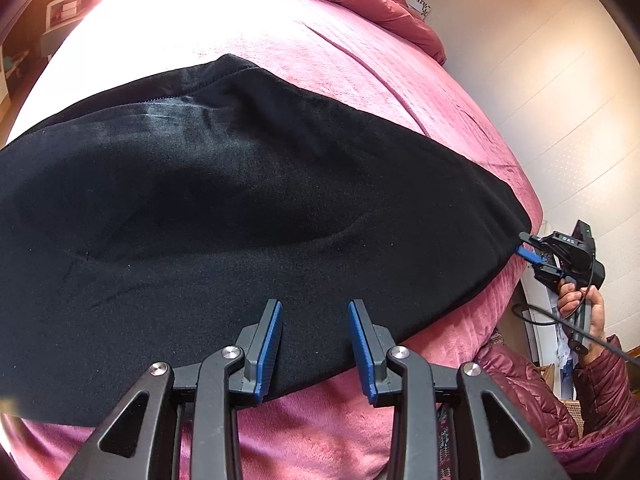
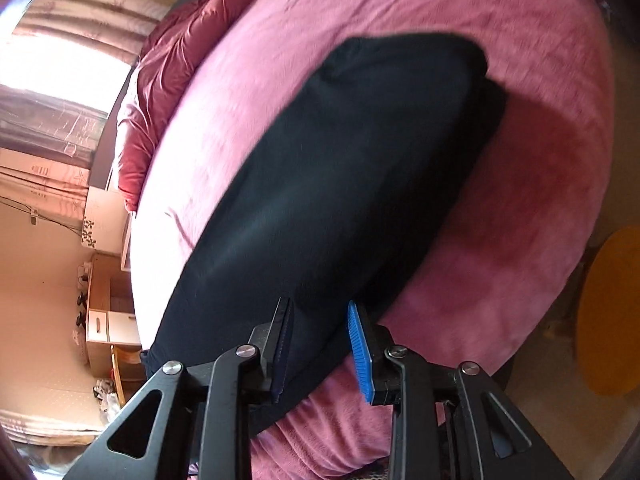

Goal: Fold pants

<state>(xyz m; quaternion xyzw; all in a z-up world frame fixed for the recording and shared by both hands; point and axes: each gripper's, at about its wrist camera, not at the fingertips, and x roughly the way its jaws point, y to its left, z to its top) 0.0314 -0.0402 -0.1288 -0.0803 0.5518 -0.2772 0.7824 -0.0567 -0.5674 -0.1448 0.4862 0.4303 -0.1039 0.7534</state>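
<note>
Black pants (image 1: pixel 248 208) lay flat across the pink bedspread (image 1: pixel 360 64). My left gripper (image 1: pixel 315 344) hovered part-open over their near edge, empty. My right gripper (image 2: pixel 320 354) stood part-open at their end, gripping nothing.

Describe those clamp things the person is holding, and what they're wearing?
Each gripper, left and right, has black scissor-like linkage arms with silver rivets and two grey fingers faced with ribbed blue pads. A black cable trails from the right one. The sleeve is maroon quilted puffer fabric.
</note>
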